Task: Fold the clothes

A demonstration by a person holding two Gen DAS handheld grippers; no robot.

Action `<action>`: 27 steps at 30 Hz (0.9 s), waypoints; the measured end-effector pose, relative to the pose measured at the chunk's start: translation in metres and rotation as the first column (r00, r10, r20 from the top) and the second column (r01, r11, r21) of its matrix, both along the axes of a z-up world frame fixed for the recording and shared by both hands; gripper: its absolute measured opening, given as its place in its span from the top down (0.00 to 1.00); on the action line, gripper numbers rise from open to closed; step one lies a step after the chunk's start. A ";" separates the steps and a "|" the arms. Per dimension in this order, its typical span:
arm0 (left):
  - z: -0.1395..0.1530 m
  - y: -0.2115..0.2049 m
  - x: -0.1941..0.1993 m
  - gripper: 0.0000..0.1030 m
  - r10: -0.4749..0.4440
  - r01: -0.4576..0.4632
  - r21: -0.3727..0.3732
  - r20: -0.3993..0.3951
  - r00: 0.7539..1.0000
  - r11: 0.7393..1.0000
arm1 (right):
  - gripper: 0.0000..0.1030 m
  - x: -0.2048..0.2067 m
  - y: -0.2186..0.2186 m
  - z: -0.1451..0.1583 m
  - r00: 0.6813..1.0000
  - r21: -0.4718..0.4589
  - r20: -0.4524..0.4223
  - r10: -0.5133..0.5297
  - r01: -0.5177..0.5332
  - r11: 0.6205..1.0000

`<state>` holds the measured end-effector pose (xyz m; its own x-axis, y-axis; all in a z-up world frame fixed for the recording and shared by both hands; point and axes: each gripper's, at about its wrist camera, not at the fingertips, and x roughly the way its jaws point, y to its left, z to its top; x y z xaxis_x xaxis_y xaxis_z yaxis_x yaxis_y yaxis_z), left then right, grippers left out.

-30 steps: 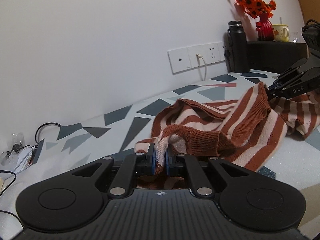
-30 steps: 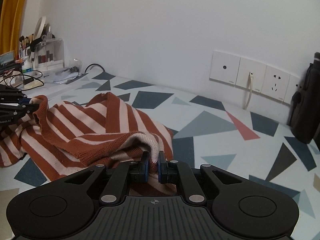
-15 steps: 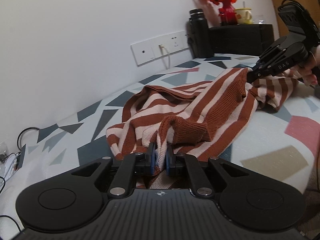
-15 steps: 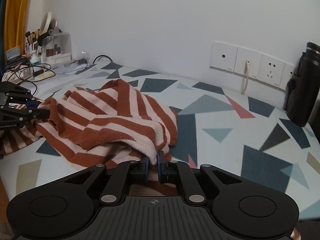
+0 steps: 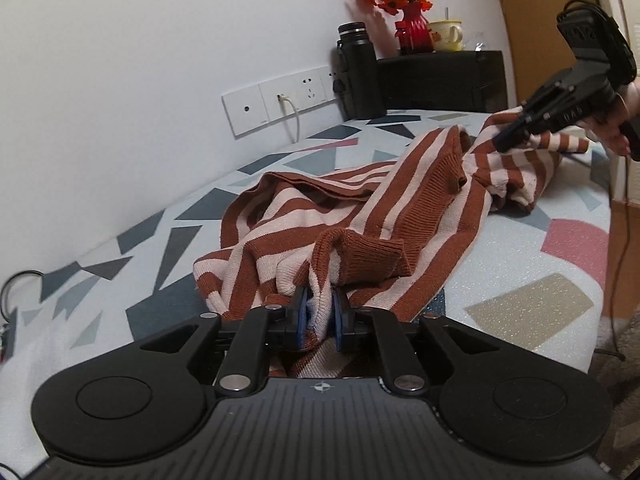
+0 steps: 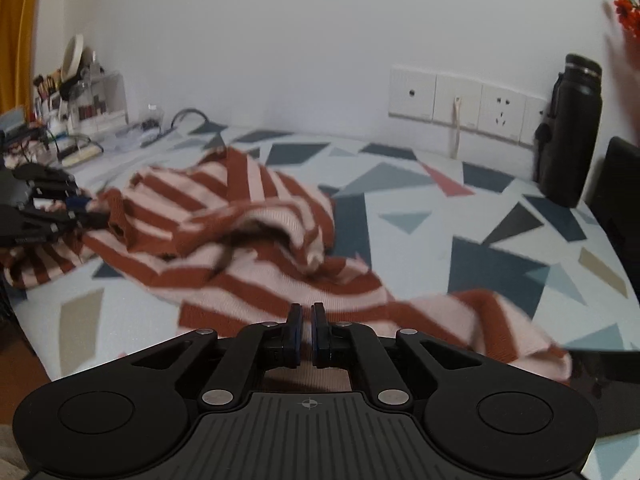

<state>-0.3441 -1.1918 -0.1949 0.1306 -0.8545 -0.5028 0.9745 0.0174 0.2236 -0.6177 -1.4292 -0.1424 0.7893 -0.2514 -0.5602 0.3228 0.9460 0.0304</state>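
Left wrist view: a bench covered in pale cloth printed with grey, blue and pink angular shapes point(image 5: 168, 240) runs along a white wall with a row of white wall sockets point(image 5: 280, 100); a black cylindrical flask point(image 5: 358, 72) stands just beside the sockets. A rust-and-cream striped knit sweater point(image 5: 360, 208) lies rumpled on the bench in front of the sockets, its long axis stretching from the left claw point(image 5: 320, 314) towards the right claw point(image 5: 506, 142). The left claw's jaws have just been opening, a cream fold between its blue pads. The right claw point(image 6: 306, 330) is clenched on the sweater's striped edge.
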 end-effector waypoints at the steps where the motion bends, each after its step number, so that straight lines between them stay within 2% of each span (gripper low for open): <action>1: 0.002 0.001 0.002 0.76 -0.012 0.012 0.007 -0.011 1.000 1.000 | 0.91 0.000 0.000 0.007 1.000 -0.006 0.012 0.004 -0.004 1.000; 3: 0.009 0.005 0.004 0.60 -0.040 0.040 0.019 -0.029 0.999 0.999 | 0.88 0.010 0.000 0.021 0.999 -0.029 0.035 0.024 -0.023 0.999; 5: 0.019 0.014 0.006 0.59 -0.068 0.069 0.011 -0.070 0.995 0.998 | 0.83 0.021 0.000 0.035 0.997 -0.055 0.057 0.046 -0.043 0.998; 8: 0.039 0.029 0.016 0.59 -0.078 0.074 -0.033 -0.144 0.987 0.997 | 0.81 0.040 -0.001 0.054 0.994 -0.093 0.080 0.079 -0.072 0.993; 11: 0.062 0.039 0.036 0.56 -0.033 0.011 -0.100 -0.216 0.976 0.995 | 0.76 0.069 -0.005 0.063 0.992 -0.128 0.062 0.112 -0.103 0.986; 13: 0.070 0.034 0.054 0.55 0.046 -0.078 -0.113 -0.268 0.962 0.990 | 0.71 0.090 -0.008 0.062 0.991 -0.130 0.044 0.127 -0.120 0.984; 16: 0.062 0.010 0.079 0.55 0.158 -0.177 -0.035 -0.307 0.939 0.984 | 0.63 0.124 -0.012 0.048 0.990 -0.108 -0.003 0.144 -0.143 0.984; 19: 0.041 -0.020 0.094 0.55 0.218 -0.205 0.074 -0.318 0.923 0.976 | 0.54 0.154 -0.011 0.023 0.983 -0.102 -0.080 0.166 -0.174 0.980; 22: 0.022 -0.043 0.106 0.52 0.268 -0.222 0.166 -0.350 0.897 0.961 | 0.54 0.178 -0.012 -0.002 0.969 -0.078 -0.162 0.184 -0.198 0.977; 23: 0.019 -0.046 0.109 0.46 0.277 -0.225 0.179 -0.369 0.887 0.958 | 0.54 0.184 -0.012 -0.009 0.965 -0.067 -0.184 0.187 -0.202 0.977; 24: 0.015 -0.049 0.113 0.46 0.286 -0.227 0.191 -0.388 0.876 0.955 | 0.54 0.188 -0.013 -0.015 0.960 -0.059 -0.201 0.192 -0.208 0.976; 25: 0.012 -0.052 0.116 0.47 0.288 -0.224 0.198 -0.407 0.867 0.954 | 0.54 0.192 -0.013 -0.019 0.955 -0.060 -0.218 0.200 -0.218 0.974; 26: 0.013 -0.053 0.118 0.56 0.280 -0.214 0.196 -0.425 0.861 0.957 | 0.56 0.194 -0.013 -0.021 0.951 -0.068 -0.231 0.207 -0.228 0.971; 27: 0.015 -0.053 0.119 0.80 0.274 -0.211 0.188 -0.433 0.859 0.959 | 0.58 0.194 -0.014 -0.021 0.948 -0.070 -0.234 0.215 -0.236 0.969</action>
<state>-0.2248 -1.2445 -0.1800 0.0574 -0.7487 -0.6604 0.9376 0.2676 -0.2219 -0.4235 -1.4430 -0.1636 0.6894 -0.1423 -0.7103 0.0888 0.9897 -0.1120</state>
